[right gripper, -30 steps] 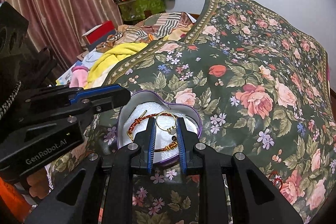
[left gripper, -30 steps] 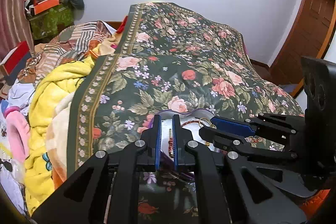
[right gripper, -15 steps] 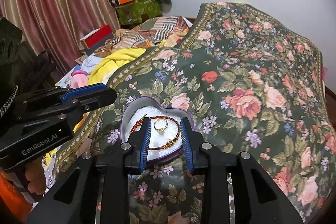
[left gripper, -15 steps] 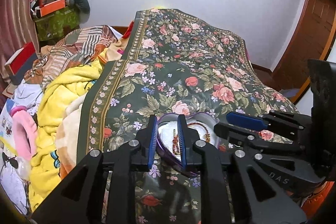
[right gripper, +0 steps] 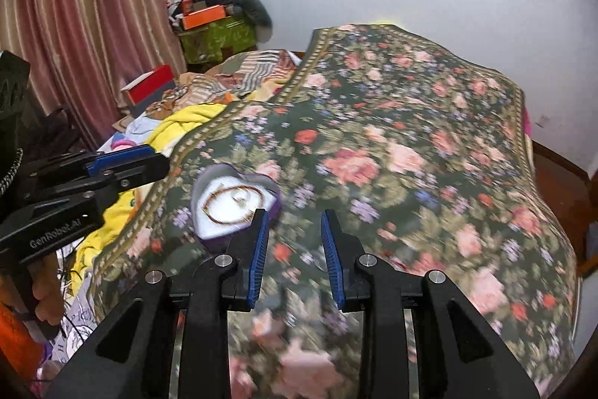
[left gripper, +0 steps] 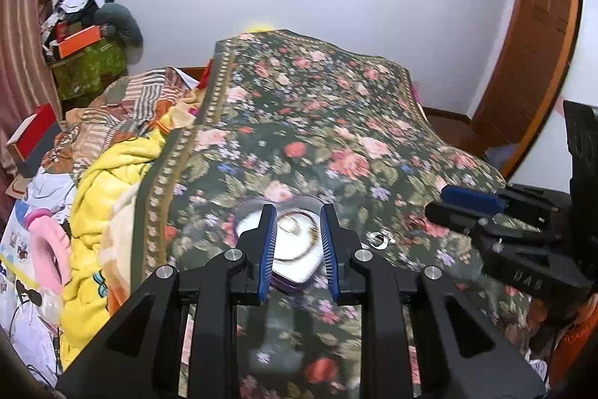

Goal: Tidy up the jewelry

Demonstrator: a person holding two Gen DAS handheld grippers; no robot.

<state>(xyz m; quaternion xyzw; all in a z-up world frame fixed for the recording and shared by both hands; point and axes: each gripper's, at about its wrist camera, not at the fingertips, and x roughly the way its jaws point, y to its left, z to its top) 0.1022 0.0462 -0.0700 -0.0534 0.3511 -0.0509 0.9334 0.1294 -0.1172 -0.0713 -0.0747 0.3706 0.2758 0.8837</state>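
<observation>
A dark green floral bedspread [left gripper: 317, 122] covers the bed and carries everything of the task. Along its left edge lies a heap of bedding, with a yellow blanket [left gripper: 108, 182] just beside the patterned border.

The left gripper [left gripper: 298, 249] hangs above the near part of the bedspread with its 2 blue-padded fingers [left gripper: 267, 251] spread apart and nothing between them. The right gripper [right gripper: 293, 255] is likewise parted and empty, over bare floral cloth to the right of the box; in the left wrist view it shows at the right edge of the frame.

The heart-shaped box [right gripper: 233, 202], purple-walled with a white lining, sits on the bedspread near its left border, toward the near end. Seen from the left wrist, it lies directly beyond the gap of the left fingers.

Inside the box a beaded bracelet [right gripper: 224, 208] forms a loop on the lining. A small pale piece lies within that loop, too blurred to identify. A small silver ring [left gripper: 379, 239] rests on the bedspread just right of the box, apart from it.
</observation>
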